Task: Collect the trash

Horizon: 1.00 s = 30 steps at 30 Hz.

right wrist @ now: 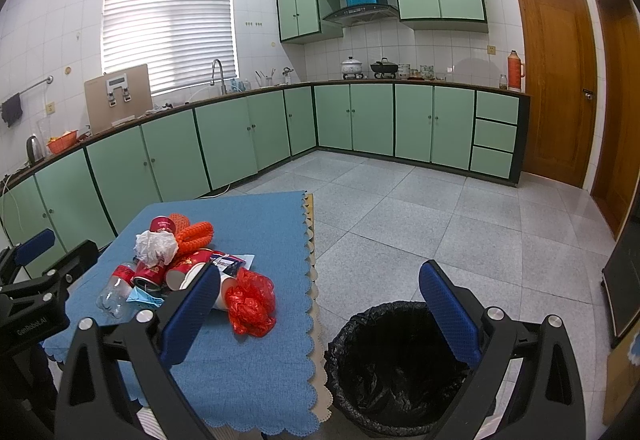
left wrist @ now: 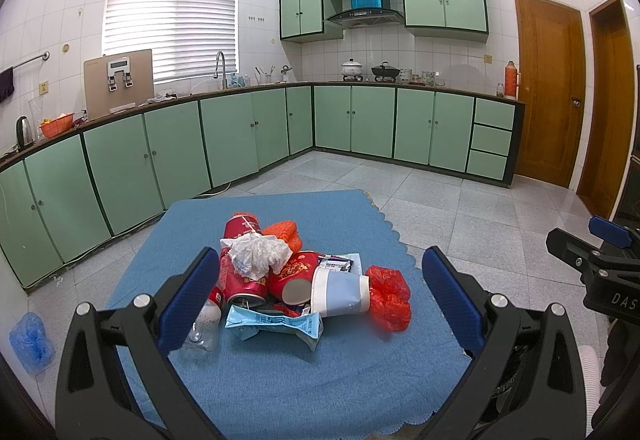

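Note:
A heap of trash lies on the blue-clothed table (left wrist: 280, 380): red cans (left wrist: 244, 282), a crumpled white tissue (left wrist: 260, 254), a white and blue paper cup (left wrist: 340, 292), a red plastic bag (left wrist: 390, 298), a light blue carton (left wrist: 276, 324), a clear bottle (left wrist: 204, 328) and orange netting (left wrist: 284, 230). My left gripper (left wrist: 320, 300) hangs open above the heap, holding nothing. My right gripper (right wrist: 320, 316) is open and empty, to the right of the heap, over the table edge. A bin with a black liner (right wrist: 400, 364) stands on the floor beside the table. The red plastic bag (right wrist: 250, 302) lies nearest the bin.
Green cabinets (left wrist: 240, 135) line the left and far walls under a counter with a sink, kettle and pots. Wooden doors (left wrist: 548, 87) stand at the right. A blue plastic bag (left wrist: 32, 336) lies on the grey tiled floor to the left of the table.

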{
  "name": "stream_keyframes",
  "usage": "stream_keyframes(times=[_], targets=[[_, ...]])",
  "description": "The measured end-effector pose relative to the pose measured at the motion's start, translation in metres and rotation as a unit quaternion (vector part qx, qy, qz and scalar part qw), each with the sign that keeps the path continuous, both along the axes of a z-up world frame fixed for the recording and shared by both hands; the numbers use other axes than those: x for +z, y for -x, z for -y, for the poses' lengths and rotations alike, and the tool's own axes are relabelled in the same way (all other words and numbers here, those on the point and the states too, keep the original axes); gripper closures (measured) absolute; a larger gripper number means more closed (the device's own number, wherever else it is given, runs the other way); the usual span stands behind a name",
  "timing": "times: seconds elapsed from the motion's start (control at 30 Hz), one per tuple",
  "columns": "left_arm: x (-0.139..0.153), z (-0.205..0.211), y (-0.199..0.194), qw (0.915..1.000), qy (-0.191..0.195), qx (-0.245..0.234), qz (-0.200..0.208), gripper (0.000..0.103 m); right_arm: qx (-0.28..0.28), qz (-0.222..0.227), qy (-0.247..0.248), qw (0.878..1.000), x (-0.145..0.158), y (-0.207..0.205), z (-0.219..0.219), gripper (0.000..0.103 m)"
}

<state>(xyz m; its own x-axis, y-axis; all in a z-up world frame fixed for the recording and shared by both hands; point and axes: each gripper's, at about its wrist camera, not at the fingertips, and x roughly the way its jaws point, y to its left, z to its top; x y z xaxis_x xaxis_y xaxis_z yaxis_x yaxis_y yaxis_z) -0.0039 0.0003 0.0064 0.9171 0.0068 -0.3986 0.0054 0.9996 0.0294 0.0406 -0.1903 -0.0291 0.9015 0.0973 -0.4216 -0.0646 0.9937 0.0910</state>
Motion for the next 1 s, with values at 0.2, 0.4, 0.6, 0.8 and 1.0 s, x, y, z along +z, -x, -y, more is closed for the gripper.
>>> stream_keyframes(times=[0.2,0.4,0.6,0.8,1.0], targets=[[0.0,0.0,0.0,1.0,0.0,0.0,0.0,0.005,0.0,0.0,0.0,1.0,0.0,0.0,0.001,0.006],[0.002,0.0,0.001,1.0,0.001,0.0,0.0,0.005,0.0,0.0,0.0,1.0,0.001,0.0,0.001,0.006],[0.0,0.0,0.0,1.0,0.0,0.0,0.0,0.005,0.0,0.0,-0.002,1.0,0.001,0.0,0.0,0.006],[-0.015,-0.016,-0.01,0.9996,-0.019,0.021,-0.001,0.005,-0.002,-0.003,-0.003,1.0,-0.006,-0.007,-0.001,0.006],[-0.037,-0.06,-0.018,0.9971,-0.026,0.071,-0.009,0.005,0.004,-0.019,-0.004,1.0,-0.024,-0.025,-0.015,0.006]])
